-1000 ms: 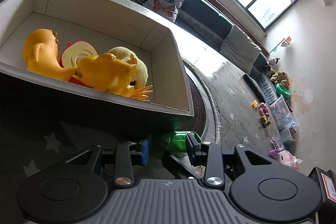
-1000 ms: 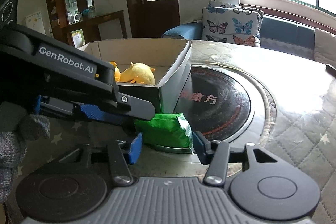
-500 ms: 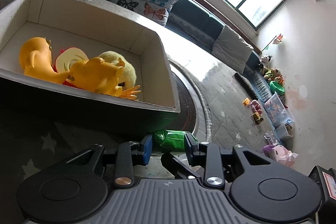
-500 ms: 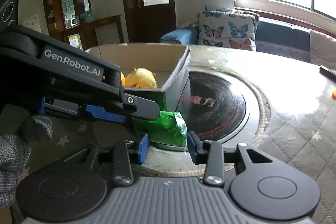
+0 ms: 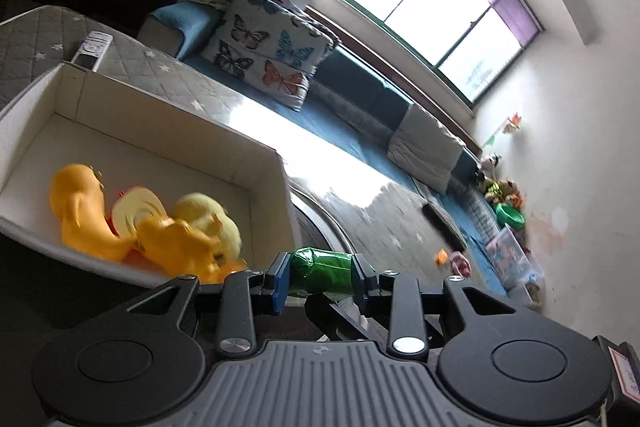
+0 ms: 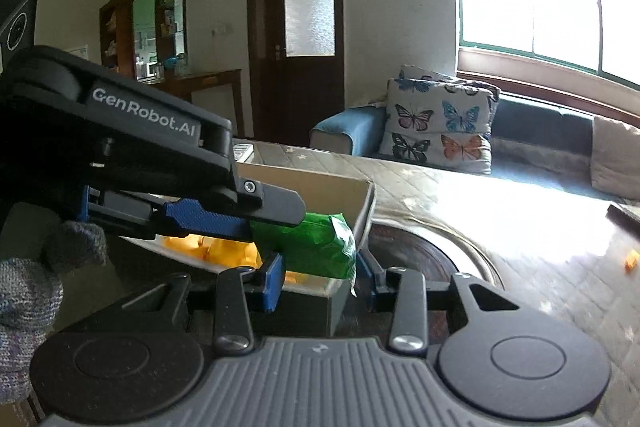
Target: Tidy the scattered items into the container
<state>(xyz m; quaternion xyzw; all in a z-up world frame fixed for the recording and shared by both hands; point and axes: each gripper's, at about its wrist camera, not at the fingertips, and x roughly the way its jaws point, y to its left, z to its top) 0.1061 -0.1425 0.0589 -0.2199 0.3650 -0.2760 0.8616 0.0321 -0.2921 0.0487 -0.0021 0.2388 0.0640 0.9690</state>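
Note:
A green foil packet [image 5: 320, 269] is clamped between the fingers of my left gripper [image 5: 320, 275], lifted by the near right corner of the cardboard box [image 5: 168, 131]. The packet also shows in the right wrist view [image 6: 316, 247], with the left gripper's blue finger [image 6: 208, 221] on it. My right gripper [image 6: 320, 279] also has its fingers on either side of the packet, touching it. The box holds two orange toy figures [image 5: 80, 215], an apple-slice toy [image 5: 134, 211] and a yellow plush [image 5: 208, 217].
The box stands on a quilted table [image 5: 380, 219] beside a dark round hob [image 6: 420, 259]. A remote [image 5: 92, 49] lies behind the box. A small orange piece [image 5: 441, 257] and a dark bar [image 5: 440, 223] lie farther right. A sofa with butterfly cushions [image 6: 436, 123] is behind.
Both grippers have risen with the green packet, from table level beside the box to about its rim height. The left gripper's fingers have closed onto the packet.

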